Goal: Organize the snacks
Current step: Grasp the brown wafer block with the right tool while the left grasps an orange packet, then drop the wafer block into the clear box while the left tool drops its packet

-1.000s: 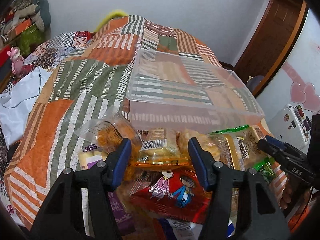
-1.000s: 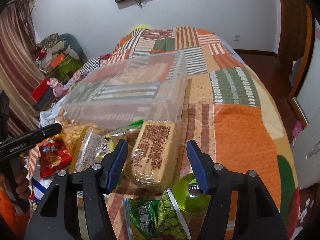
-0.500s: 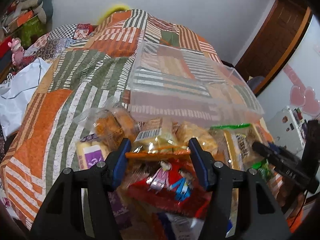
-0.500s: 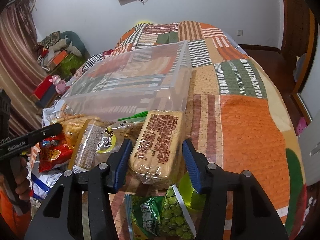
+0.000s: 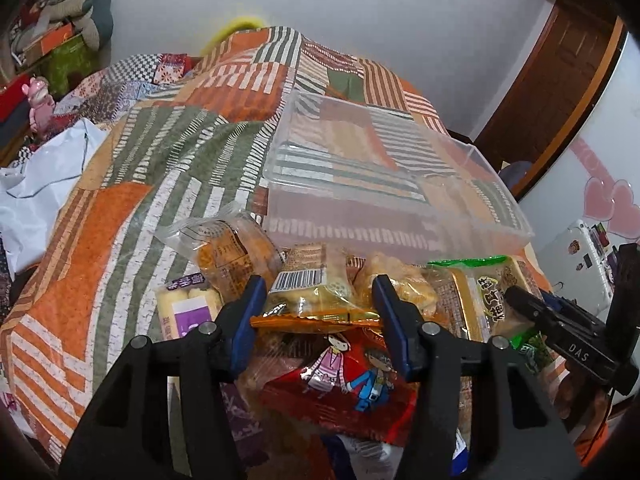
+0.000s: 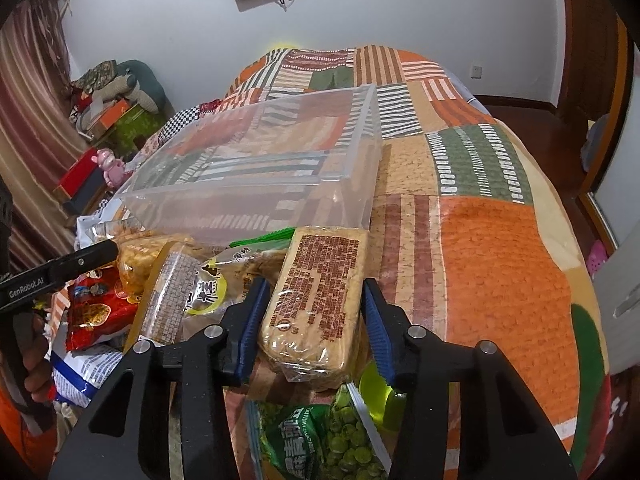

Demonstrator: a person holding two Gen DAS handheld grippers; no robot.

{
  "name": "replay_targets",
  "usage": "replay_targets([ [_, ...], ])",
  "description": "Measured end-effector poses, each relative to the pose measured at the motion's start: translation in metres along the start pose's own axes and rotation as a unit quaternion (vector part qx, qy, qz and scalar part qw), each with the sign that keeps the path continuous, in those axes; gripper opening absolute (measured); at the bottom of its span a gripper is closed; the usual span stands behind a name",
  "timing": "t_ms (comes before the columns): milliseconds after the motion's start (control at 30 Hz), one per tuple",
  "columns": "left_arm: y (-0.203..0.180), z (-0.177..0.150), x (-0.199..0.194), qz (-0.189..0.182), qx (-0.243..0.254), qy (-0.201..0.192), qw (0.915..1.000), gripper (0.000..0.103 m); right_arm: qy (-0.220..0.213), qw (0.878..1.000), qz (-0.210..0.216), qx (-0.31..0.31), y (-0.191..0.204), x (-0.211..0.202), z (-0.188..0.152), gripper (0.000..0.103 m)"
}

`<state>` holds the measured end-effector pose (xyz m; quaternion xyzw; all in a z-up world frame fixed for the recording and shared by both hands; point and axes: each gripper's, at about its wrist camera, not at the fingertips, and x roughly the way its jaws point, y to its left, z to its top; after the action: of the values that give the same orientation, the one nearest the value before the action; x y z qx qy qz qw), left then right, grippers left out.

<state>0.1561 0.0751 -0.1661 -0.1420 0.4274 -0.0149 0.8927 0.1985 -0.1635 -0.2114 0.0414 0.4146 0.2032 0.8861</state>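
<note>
I see a clear plastic bin (image 6: 256, 184) lying empty on the patchwork bedspread, and the snack packets are heaped just in front of its near wall. A long clear pack of pale crackers with brown print (image 6: 320, 300) lies flat, its near end towards me, and beside it is a red packet with two cartoon children (image 5: 344, 384), partly under an orange-edged pack with a barcode (image 5: 308, 292). Closest to me lies a green bag of peas (image 6: 320, 440), touching a lime-green cup (image 6: 380, 396).

Both wrist views look steeply down, close over the snack pile, sharing the clear bin (image 5: 396, 184) (image 6: 256, 184).
</note>
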Motion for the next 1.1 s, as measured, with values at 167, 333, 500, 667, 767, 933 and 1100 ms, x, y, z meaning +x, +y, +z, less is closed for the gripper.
replay_targets([
  [167,-0.012,0.0,-0.024,0.012,0.024,-0.027,0.9993,0.036,-0.008,1.0,0.0,0.006,-0.007,-0.01,-0.001,0.034],
  [333,-0.019,0.0,-0.041,0.014,0.04,-0.049,0.9979,0.036,-0.012,1.0,0.008,0.016,-0.009,-0.015,-0.003,0.033],
  [500,-0.021,0.001,-0.059,0.005,0.039,-0.069,0.9968,0.036,-0.029,0.999,0.008,0.012,-0.005,-0.029,-0.001,0.033],
  [667,-0.03,0.007,-0.078,0.0,0.049,-0.098,0.994,0.036,-0.053,0.998,0.01,0.01,-0.002,-0.044,0.005,0.033],
  [767,-0.035,0.011,-0.087,-0.003,0.053,-0.115,0.9919,0.036,-0.071,0.997,0.015,0.007,0.0,-0.055,0.01,0.033],
  [933,-0.041,0.02,-0.095,-0.007,0.06,-0.134,0.9892,0.036,-0.102,0.995,0.022,-0.004,0.006,-0.068,0.021,0.033],
  [1100,-0.046,0.03,-0.093,-0.007,0.066,-0.146,0.987,0.036,-0.128,0.991,0.026,-0.016,0.013,-0.072,0.036,0.033],
])
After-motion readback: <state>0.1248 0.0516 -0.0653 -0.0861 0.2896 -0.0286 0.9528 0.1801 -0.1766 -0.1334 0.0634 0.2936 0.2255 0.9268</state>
